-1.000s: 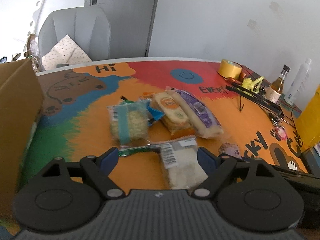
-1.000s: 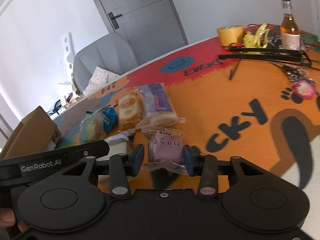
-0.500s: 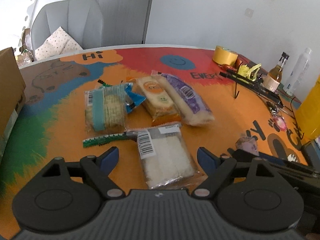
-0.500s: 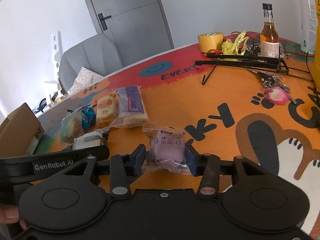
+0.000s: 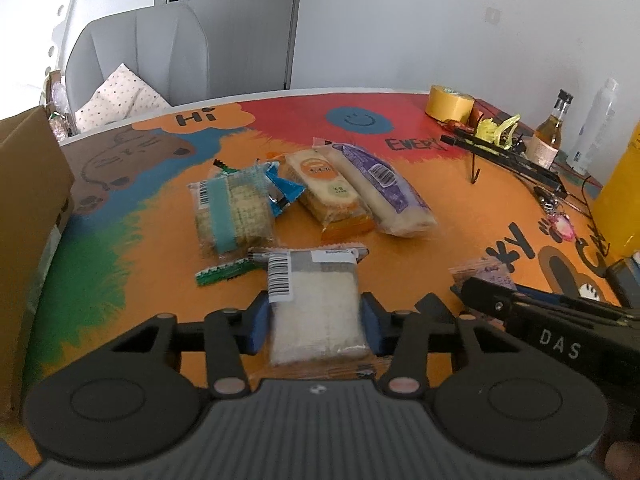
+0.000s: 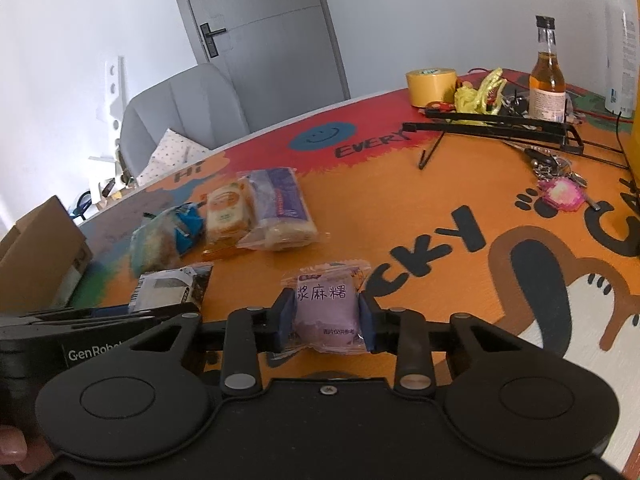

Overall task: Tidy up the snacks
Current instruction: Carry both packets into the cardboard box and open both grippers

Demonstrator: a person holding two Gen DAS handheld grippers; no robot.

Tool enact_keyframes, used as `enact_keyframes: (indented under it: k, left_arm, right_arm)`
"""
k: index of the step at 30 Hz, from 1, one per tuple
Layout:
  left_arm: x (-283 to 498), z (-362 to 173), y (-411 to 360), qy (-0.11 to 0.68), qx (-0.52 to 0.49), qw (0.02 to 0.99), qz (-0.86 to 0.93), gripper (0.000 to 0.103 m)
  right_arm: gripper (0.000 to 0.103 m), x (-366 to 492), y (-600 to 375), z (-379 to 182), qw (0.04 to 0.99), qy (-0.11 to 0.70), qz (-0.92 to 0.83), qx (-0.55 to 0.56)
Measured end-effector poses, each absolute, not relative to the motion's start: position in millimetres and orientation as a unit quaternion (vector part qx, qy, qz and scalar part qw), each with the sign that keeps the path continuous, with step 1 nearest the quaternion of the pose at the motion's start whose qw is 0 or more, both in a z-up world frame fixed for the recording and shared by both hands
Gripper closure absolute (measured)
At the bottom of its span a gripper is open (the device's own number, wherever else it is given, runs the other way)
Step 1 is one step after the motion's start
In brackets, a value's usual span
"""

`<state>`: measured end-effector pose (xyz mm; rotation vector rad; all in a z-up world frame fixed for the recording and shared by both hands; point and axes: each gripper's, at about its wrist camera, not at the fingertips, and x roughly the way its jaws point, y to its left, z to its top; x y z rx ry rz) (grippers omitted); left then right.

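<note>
My left gripper is shut on a clear pack of white cake with a barcode label, low over the table. My right gripper is shut on a purple mochi packet. That packet also shows in the left wrist view, to the right. Beyond lie a teal-banded cracker pack, a small blue wrapper, an orange-labelled cake and a purple-labelled bread roll, side by side on the colourful table mat.
A cardboard box stands at the left edge. A tape roll, a black stand, a glass bottle, keys and a yellow container crowd the right side. A grey chair stands behind the table.
My left gripper moved forward over the white cake pack and closed on it. My right gripper stayed shut on the purple mochi packet while its view shifted slightly.
</note>
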<state>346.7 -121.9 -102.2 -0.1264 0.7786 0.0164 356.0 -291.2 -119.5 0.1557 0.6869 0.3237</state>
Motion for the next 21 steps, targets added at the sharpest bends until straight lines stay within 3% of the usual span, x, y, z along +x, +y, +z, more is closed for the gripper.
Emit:
enact_keyframes:
  k: [21]
  left_arm:
    - [293, -43, -65, 0.315, -0.085, 0.945, 0.031, 0.057]
  right_arm:
    - [0.071, 319, -235, -63, 0.933, 0.287, 0.208, 0.068]
